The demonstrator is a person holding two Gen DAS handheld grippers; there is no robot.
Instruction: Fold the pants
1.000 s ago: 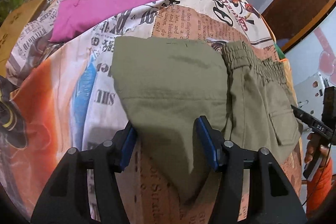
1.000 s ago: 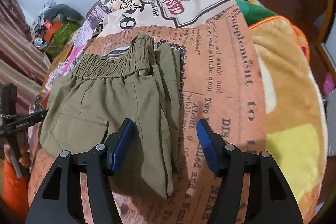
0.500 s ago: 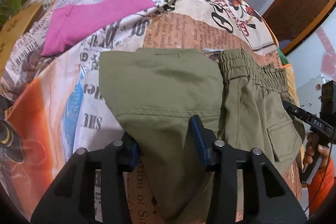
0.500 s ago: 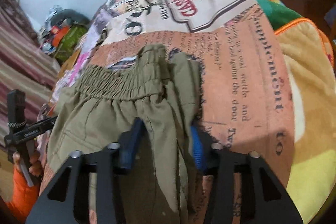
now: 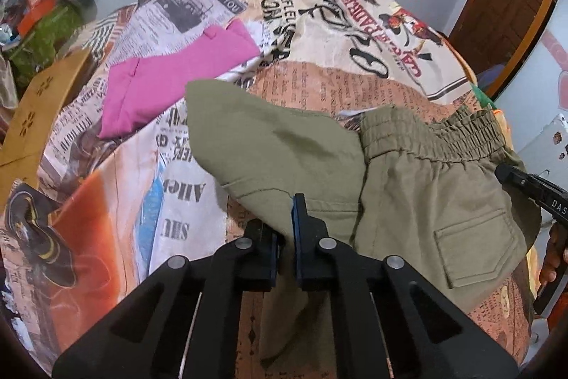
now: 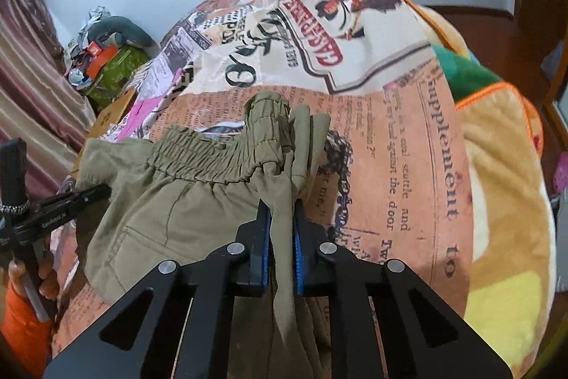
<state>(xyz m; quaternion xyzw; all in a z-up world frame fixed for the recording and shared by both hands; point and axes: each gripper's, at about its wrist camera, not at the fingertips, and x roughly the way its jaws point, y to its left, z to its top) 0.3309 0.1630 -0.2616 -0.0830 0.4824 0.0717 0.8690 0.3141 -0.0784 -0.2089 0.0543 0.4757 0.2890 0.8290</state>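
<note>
Olive green pants (image 5: 408, 194) lie on a bed covered with a newspaper-print sheet (image 5: 301, 34). My left gripper (image 5: 285, 229) is shut on the folded leg end of the pants, and the cloth rises off the sheet there. My right gripper (image 6: 282, 222) is shut on the bunched edge of the pants (image 6: 198, 187) just below the elastic waistband (image 6: 213, 162), which stands up in folds ahead of the fingers. The other gripper's black frame shows at the side of each view.
Folded pink pants (image 5: 167, 77) lie on the sheet behind the olive ones. A yellow and orange blanket (image 6: 504, 194) covers the bed's right side. Clutter and a green bag (image 6: 113, 66) sit by a striped curtain at the far left. A person's orange sleeve (image 6: 21, 318) holds the left tool.
Both grippers went from wide open around the cloth to shut on it. Each then rose a little, pulling the leg end and the waistband side up off the sheet.
</note>
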